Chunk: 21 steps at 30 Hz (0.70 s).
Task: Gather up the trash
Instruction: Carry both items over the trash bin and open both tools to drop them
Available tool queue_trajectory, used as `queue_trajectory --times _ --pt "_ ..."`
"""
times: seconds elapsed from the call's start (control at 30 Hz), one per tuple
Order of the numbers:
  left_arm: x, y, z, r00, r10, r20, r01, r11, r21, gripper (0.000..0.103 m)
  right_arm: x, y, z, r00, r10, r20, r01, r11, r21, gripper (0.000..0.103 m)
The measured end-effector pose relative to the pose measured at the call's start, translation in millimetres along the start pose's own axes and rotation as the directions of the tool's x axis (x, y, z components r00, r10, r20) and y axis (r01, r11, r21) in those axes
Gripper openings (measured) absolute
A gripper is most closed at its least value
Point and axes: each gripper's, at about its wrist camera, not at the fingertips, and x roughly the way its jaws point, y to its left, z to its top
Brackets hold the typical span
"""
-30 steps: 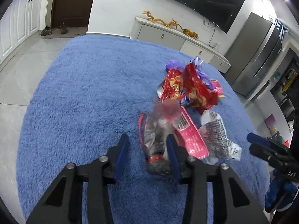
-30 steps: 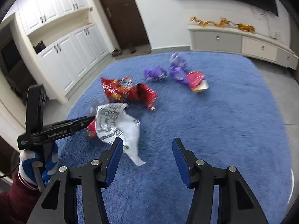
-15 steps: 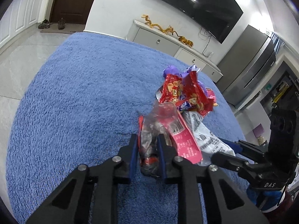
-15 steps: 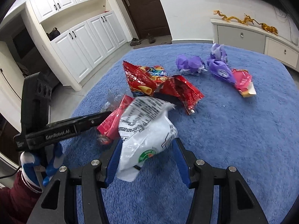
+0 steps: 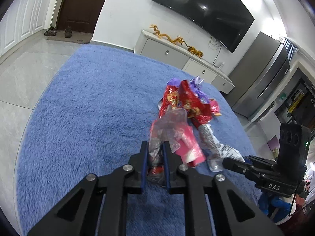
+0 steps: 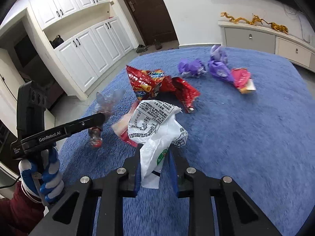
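My left gripper (image 5: 154,147) is shut on a crushed clear plastic bottle (image 5: 165,129) with a red cap and holds it off the blue rug (image 5: 88,108); the bottle also shows in the right wrist view (image 6: 104,106). My right gripper (image 6: 155,153) is shut on a white printed plastic bag (image 6: 155,125), which also shows in the left wrist view (image 5: 214,145). A pink wrapper (image 5: 189,147) lies between them. Red snack bags (image 6: 157,82), purple wrappers (image 6: 216,64) and a pink pack (image 6: 243,78) lie farther on the rug.
A white low cabinet (image 5: 177,53) with gold dragon figures stands beyond the rug under a wall TV (image 5: 202,13). White cupboards (image 6: 88,47) and a dark door (image 6: 145,9) lie to the left. A grey fridge (image 5: 263,74) stands at the right.
My left gripper closed on the bottle and lifted it. My right gripper moved forward over the white bag, closed on it and raised it.
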Motion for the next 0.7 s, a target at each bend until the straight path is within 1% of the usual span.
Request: queue_trajectory --times 0.13,0.27,0.37,0.53,0.7 --pt "-13.0 -11.3 4.1 1.000 -0.002 0.026 0.002 1.000 0.011 0.012 -26.9 -6.2 -5.8 0.999 -0.008 0.050 0.006 1.000 0.025 0.022" --pt "-24.4 -30.4 6.9 0.999 -0.012 0.049 0.010 0.999 0.044 0.012 -58.8 -19.8 -14.8 0.994 -0.039 0.106 0.033 0.998 0.059 0.022" --pt "-26.6 -45.6 6.9 0.999 -0.018 0.049 0.014 0.997 0.073 0.012 -83.8 -36.4 -23.9 0.987 -0.072 0.146 0.057 0.993 0.104 0.022" --pt "-18.7 -73.2 4.7 0.999 -0.037 0.022 0.035 0.993 0.111 0.012 -123.6 -73.0 -42.4 0.967 -0.149 0.205 0.109 0.975 0.193 0.022" --pt "-1.6 -113.9 2.9 0.998 -0.063 -0.024 0.066 0.982 0.175 0.012 -165.6 -115.8 -67.7 0.938 -0.235 0.255 0.153 0.941 0.301 0.022"
